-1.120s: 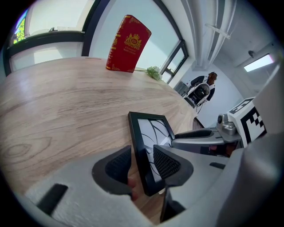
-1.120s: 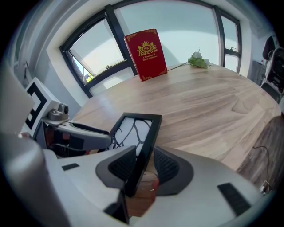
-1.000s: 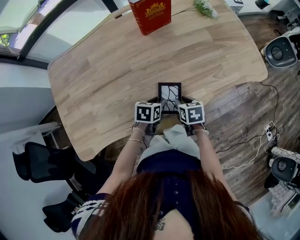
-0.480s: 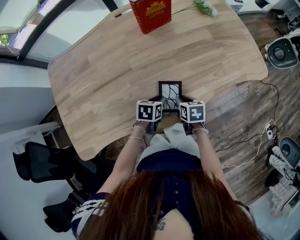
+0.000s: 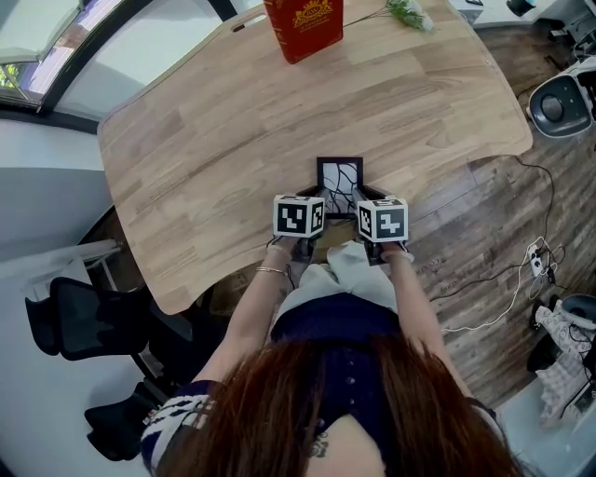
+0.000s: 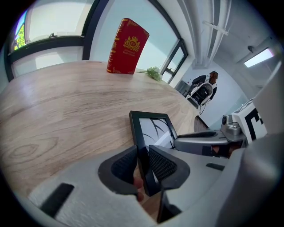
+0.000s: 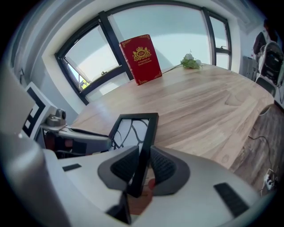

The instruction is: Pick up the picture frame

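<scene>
1. The left gripper (image 6: pixel 143 167) has its fingers (image 6: pixel 122 165) on either side of the left edge of the frame (image 6: pixel 153 128). They have just been closing, and both ribbed pads now press on that black bar.
2. The right gripper (image 7: pixel 143 167) mirrors it. Its fingers (image 7: pixel 165 166) are clamped on the frame's right edge, and the bar runs up between the pads.
3. In the head view the frame (image 5: pixel 338 177) is just beyond both sets of fingers, at the near edge of the tabletop (image 5: pixel 214 149). Its far end is over the wood. Its near corners reach back between the fingers, where I see brown floor (image 5: pixel 484 233) below them.
4. I cannot tell whether the frame's far end rests on the wood or is a little clear of it.
5. The picture in the frame is white with dark branching lines.
6. Each gripper shows in the other's view, just beside the frame on its inner side.
7. Far beyond the fingers a red book (image 5: pixel 303 28) stands upright at the tabletop's far edge, with a green sprig (image 5: pixel 410 14) lying to its right.
8. A black chair (image 5: pixel 93 321) sits well off to the left of the left fingers, below the tabletop's edge.
</scene>
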### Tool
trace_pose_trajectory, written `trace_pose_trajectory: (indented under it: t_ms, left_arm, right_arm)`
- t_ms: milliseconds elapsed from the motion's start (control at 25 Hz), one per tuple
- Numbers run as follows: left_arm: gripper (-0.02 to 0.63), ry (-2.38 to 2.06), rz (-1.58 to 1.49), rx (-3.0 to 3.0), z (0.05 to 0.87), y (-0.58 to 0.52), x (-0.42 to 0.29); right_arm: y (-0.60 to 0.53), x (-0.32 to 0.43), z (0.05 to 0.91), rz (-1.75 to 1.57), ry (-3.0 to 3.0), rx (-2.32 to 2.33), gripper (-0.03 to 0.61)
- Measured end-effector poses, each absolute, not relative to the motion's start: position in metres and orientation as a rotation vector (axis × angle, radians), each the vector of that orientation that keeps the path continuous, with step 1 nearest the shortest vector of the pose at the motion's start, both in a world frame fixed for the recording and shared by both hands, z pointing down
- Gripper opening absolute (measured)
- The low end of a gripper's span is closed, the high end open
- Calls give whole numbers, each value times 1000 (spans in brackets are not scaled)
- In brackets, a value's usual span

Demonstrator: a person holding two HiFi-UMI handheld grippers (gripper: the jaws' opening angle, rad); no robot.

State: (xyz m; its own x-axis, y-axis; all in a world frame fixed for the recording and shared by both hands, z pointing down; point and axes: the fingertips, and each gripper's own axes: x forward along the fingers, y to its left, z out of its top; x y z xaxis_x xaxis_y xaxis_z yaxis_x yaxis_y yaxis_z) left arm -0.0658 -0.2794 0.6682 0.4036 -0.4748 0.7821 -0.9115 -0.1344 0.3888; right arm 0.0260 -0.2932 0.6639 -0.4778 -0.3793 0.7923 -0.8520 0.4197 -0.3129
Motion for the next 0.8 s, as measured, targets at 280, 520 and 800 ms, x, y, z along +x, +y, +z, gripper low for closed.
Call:
trace_pose_trajectory:
  t_ms: [280,520,800]
  left_arm:
    - [92,-1232,613,1800,655,-277,-67]
    - [91,-1261,595,1841,640,-273,-67]
    - [91,-1285,573,1888,623,-267,-67]
  right_arm:
    - [-290,26,648,897,-2073,1080,77]
    - [-286,26,633,840,-2112,1111,75]
    - [-279,27,615,778,-2149,1147,75]
